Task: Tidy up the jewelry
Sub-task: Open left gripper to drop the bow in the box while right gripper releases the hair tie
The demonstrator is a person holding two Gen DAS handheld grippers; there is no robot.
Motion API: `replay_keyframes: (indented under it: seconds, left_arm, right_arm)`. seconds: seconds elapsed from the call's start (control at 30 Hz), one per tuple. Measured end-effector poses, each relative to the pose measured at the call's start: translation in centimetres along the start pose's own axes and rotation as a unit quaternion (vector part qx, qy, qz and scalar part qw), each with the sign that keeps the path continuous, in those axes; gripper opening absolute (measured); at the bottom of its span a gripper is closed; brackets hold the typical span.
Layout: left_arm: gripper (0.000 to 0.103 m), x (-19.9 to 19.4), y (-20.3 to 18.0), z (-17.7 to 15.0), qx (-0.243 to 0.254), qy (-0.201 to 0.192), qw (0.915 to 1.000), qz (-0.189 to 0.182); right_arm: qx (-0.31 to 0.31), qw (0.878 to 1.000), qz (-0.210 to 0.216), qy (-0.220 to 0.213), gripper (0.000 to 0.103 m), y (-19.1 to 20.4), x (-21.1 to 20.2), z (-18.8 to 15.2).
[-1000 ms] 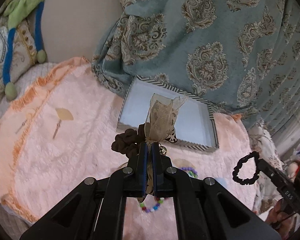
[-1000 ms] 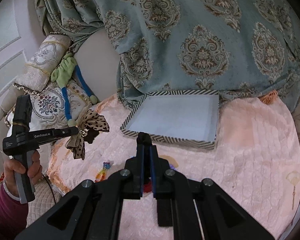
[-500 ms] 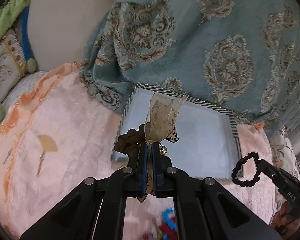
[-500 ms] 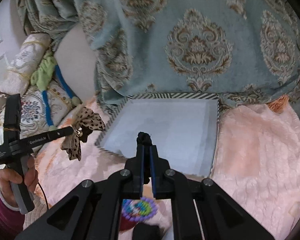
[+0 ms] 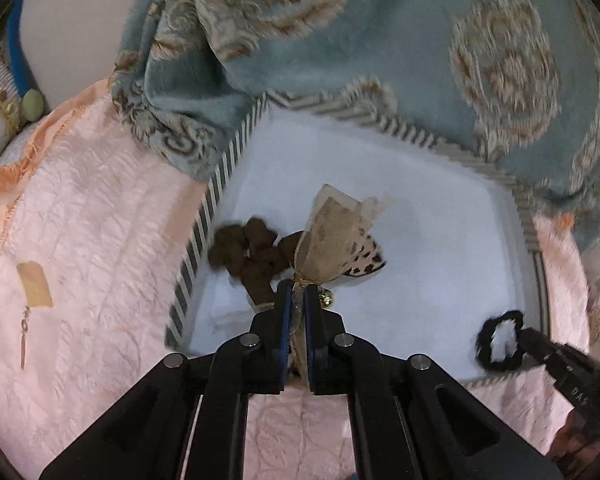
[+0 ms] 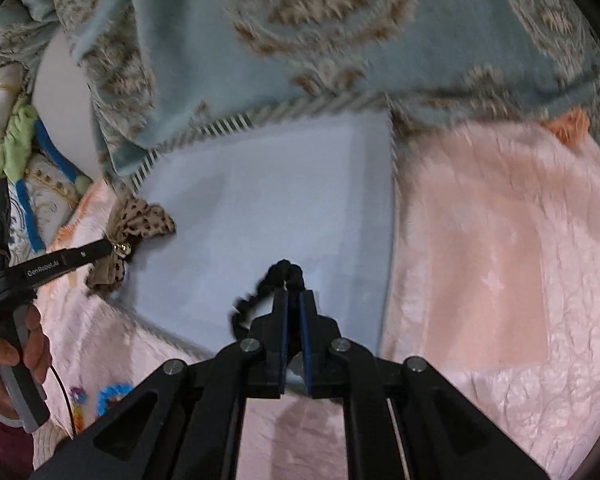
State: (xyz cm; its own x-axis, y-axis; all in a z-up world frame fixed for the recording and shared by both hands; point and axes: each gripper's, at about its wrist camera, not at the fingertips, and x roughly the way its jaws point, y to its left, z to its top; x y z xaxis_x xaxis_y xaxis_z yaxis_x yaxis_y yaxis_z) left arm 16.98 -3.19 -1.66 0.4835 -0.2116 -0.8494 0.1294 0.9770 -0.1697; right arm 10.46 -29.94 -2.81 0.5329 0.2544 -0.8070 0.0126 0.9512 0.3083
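The soft, light leopard-print ribbon bow with brown scrunchie (image 5: 300, 252), best pinched at its knot, is clamped by the left gripper (image 5: 296, 300) over the striped white-lined tray (image 5: 204, 216), while the black scrunchie (image 6: 264, 288) is gripped by the slightly opening right gripper (image 6: 294, 300).

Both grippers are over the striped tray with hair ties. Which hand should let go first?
Probably the right. Its gripper holds only the black scrunchie, hanging over bare tray floor. The left gripper carries a bulkier ribbon bow with a brown scrunchie close to the tray's left wall.
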Motion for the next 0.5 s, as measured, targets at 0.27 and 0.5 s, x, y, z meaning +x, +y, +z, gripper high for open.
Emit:
replay_keyframes:
  seconds: [0.27,0.5]
  left_arm:
    - [0.0,-1.3,0.0,-4.0,0.01,0.039,0.9992,0.004]
    - [0.006,-3.8,0.3,-5.5,-0.006,0.018,0.9996,0.019]
  right_arm:
    - [-0.009,1.0,0.009,0.013,0.013,-0.6,-2.3,-3.1]
    - [-0.024,1.0,-0.018,0.002,0.036,0.3,-4.5,-4.5]
